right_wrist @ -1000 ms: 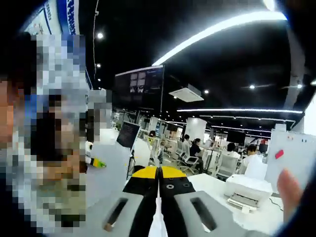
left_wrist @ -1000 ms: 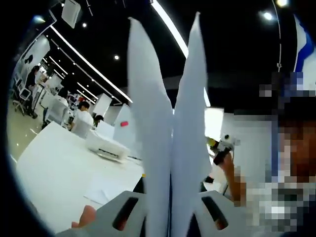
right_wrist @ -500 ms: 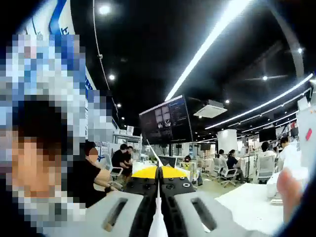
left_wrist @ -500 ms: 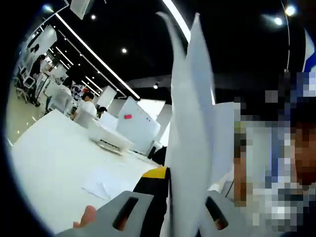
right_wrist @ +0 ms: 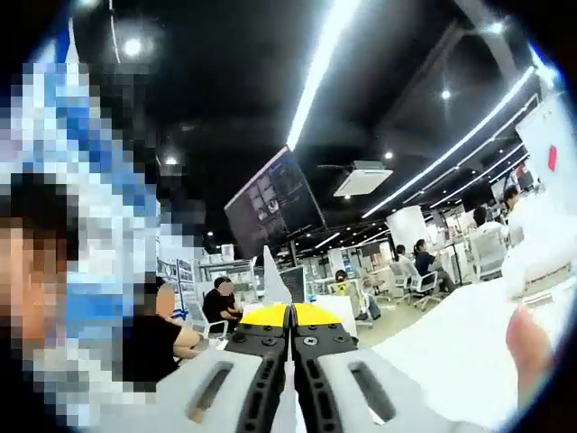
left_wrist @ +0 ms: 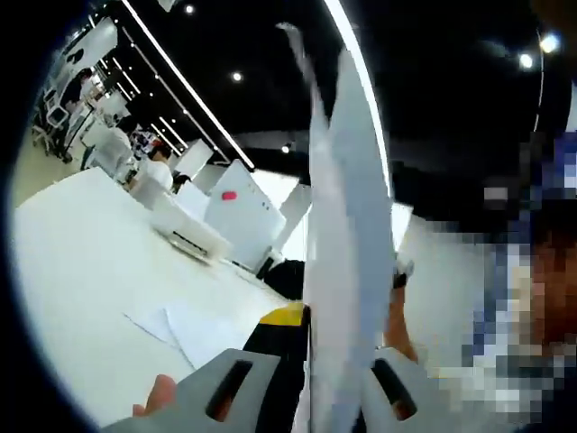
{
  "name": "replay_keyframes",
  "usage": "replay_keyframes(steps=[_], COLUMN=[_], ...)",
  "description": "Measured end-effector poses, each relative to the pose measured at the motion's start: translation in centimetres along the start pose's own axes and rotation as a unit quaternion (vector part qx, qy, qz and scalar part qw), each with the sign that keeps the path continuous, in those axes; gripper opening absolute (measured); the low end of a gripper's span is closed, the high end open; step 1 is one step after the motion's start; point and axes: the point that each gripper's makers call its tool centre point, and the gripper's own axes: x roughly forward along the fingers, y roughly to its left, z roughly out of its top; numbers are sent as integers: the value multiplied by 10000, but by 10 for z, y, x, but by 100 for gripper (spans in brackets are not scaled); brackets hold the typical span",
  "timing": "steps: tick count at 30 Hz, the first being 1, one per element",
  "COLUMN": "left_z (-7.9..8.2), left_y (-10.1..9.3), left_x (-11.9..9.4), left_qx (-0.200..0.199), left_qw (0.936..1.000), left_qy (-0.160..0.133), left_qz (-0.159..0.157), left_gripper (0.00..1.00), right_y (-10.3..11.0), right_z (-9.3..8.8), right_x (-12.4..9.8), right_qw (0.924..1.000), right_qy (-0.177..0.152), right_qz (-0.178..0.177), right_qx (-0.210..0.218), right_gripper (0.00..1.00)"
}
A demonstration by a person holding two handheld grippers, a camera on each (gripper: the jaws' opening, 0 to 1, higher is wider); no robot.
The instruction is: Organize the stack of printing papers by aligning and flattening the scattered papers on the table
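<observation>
Left gripper (left_wrist: 329, 397) clamped tight on a sheaf of white papers (left_wrist: 343, 225), which stand up edge-on btwn its jaws, lifted well off the table (left_wrist: 81, 271); right gripper (right_wrist: 290, 379) also closed, jaws pinching a thin sheet edge (right_wrist: 275, 275) that pokes up just past the tips. A few loose sheets (left_wrist: 185, 329) lie flat on the table, near-left of the held sheaf; a printer (left_wrist: 189, 236) sits farther back. Step in hand, I judge: papers gathered & held up w/ both grippers for squaring. Next: bring the sheaf down, tap edges on the table to align, then lay flat w/ the loose sheets.
</observation>
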Motion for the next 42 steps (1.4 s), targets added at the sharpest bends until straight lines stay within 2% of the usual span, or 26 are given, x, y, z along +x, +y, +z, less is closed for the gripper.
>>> replay_keyframes(steps=[2,3,6,12,16,17,20,26,29,36,42], left_z=[0,-1,-4,-8,-8,-8,-7,-9,-6,0,2], left_y=[0,3,8,16,17,19,19,16,16,21,25], left_x=[-1,-2,-4,-3,-1,-1,0,1,1,1,1], left_qx=[-133,-287,-432,-684,-777,-815,-869,-736,-680,-804,-836], left_qw=[9999,9995,9990,9974,9967,9964,9959,9967,9968,9951,9944], left_qy=[-58,-101,-140,-202,-220,-226,-251,-339,-430,-580,-633], left_qz=[-43,-35,-19,56,54,57,38,40,32,38,84], left_gripper=[6,6,6,6,6,6,6,6,7,9,9], right_y=[-7,-20,-36,-55,-53,-50,-47,-48,-51,-53,-54], right_z=[-3,-7,-11,-17,-25,-28,-28,-23,-22,-28,-39], right_x=[-1,-3,-5,-9,-7,-6,-4,-2,0,7,16], right_qw=[10000,9995,9987,9972,9976,9979,9979,9974,9963,9945,9918], right_qy=[-9,-87,-156,-282,-262,-237,-283,-359,-435,-526,-566], right_qz=[-56,-291,-483,-686,-643,-575,-515,-559,-557,-597,-533], right_qx=[-24,-74,-76,56,83,197,254,291,493,680,1015], right_gripper=[0,0,0,0,0,0,0,0,0,0,0])
